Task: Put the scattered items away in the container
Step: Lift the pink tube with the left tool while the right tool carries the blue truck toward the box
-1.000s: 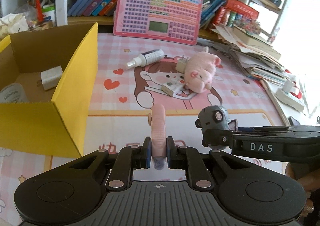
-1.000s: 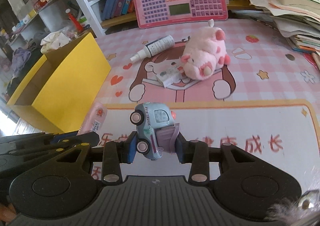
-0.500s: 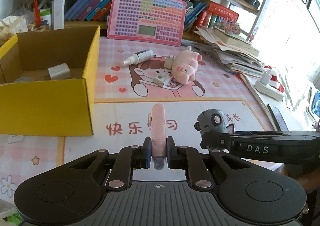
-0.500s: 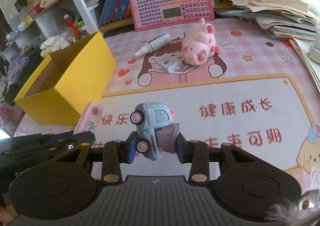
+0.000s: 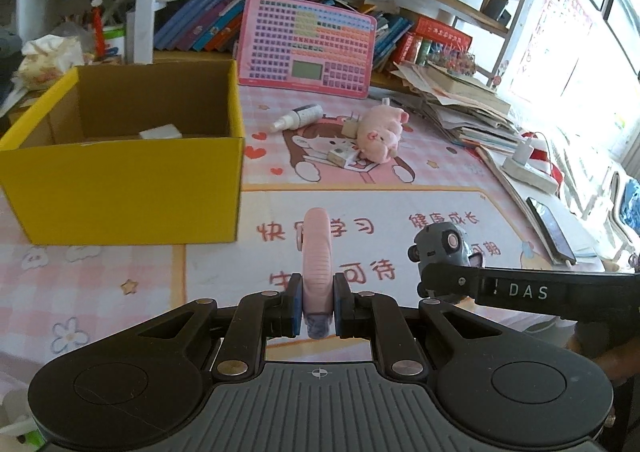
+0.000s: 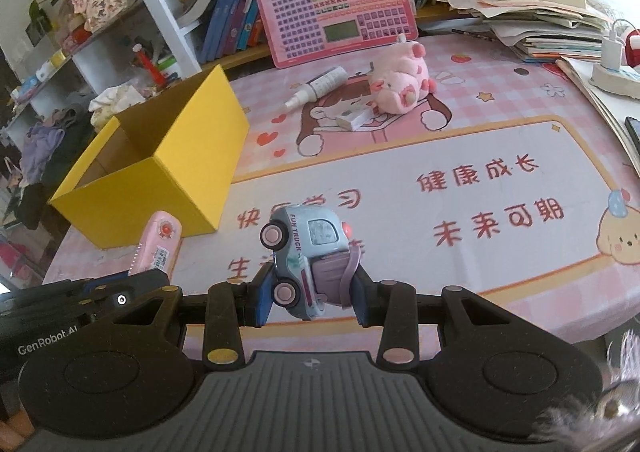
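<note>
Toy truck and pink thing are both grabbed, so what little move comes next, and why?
Probably carry both toward the yellow box and stop above its open top. The left gripper is shut on the pink correction tape, the right gripper on the toy truck, and both hang over the mat, outside the box.

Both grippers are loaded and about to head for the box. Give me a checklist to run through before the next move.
1. Left gripper shut on the pink comb: ok.
2. Right gripper shut on the toy truck, which sits tilted: ok.
3. Yellow box open on top: ok.
4. Room inside the box: one white item shows; the rest of the floor cannot tell.
5. Either gripper over the box opening: not ok, both hang in front of it, over the mat.
6. Items left on the mat: not ok; spray bottle, plush pig and small packet remain.
</note>
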